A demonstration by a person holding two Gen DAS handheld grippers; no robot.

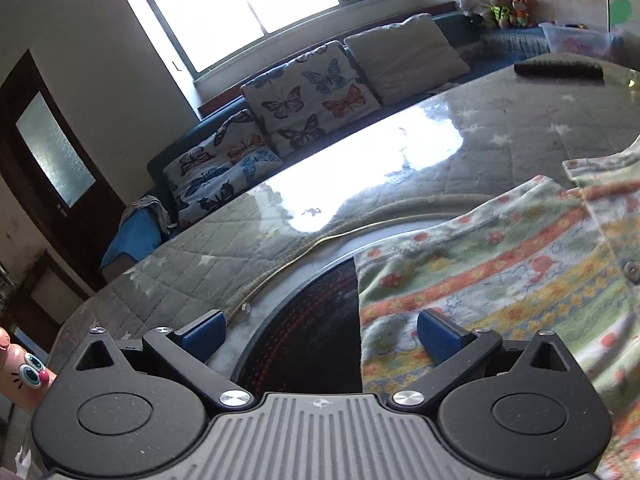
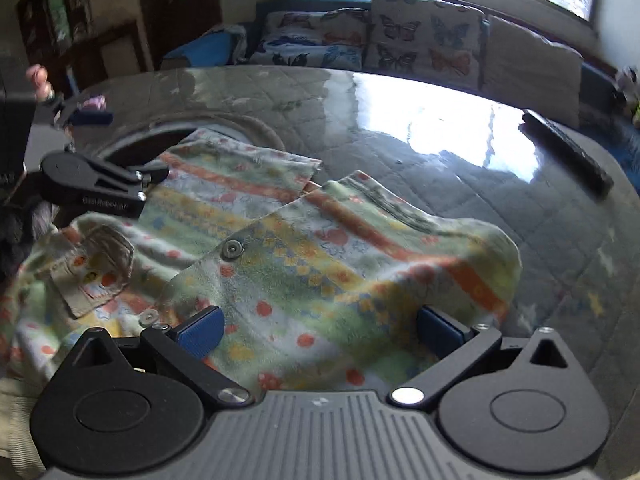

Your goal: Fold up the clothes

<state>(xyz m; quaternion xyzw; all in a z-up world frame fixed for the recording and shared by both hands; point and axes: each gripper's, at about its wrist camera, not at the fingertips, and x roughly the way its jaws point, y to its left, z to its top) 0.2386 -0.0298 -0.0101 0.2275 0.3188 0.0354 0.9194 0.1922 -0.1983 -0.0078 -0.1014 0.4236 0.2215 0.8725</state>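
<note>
Glass-topped and glossy, the round surface (image 2: 400, 128) carries everything here; a quilted grey cloth with pale stars (image 1: 192, 264) shows under the sheen, and window glare washes across the middle. A dark remote control (image 2: 568, 152) lies near the far edge, well apart from the work.

Spread over the near part of the surface is the task's thing, a small fleece shirt (image 2: 320, 248) striped in green, yellow and orange. It lies front up and partly open: one front panel overlaps the other, a dark button (image 2: 233, 249) showing on the upper panel, and the collar (image 2: 100, 272) is turned up at the left. Its far edge is rumpled, not flat. I see no crisp fold, so it may be laid out for folding or part-way through; the pictures do not settle which.

The left hand-held gripper (image 1: 320, 336) has its blue pads wide apart, holding nothing. It hovers astride the shirt's side edge, one pad over bare surface and one over fabric, probably placed to take that edge. The right hand-held gripper (image 2: 320, 332) is likewise spread wide and empty, low over the near hem, likely lined up for the matching side. A small white snap (image 2: 149, 317) sits on the fabric just beside its left pad.
</note>
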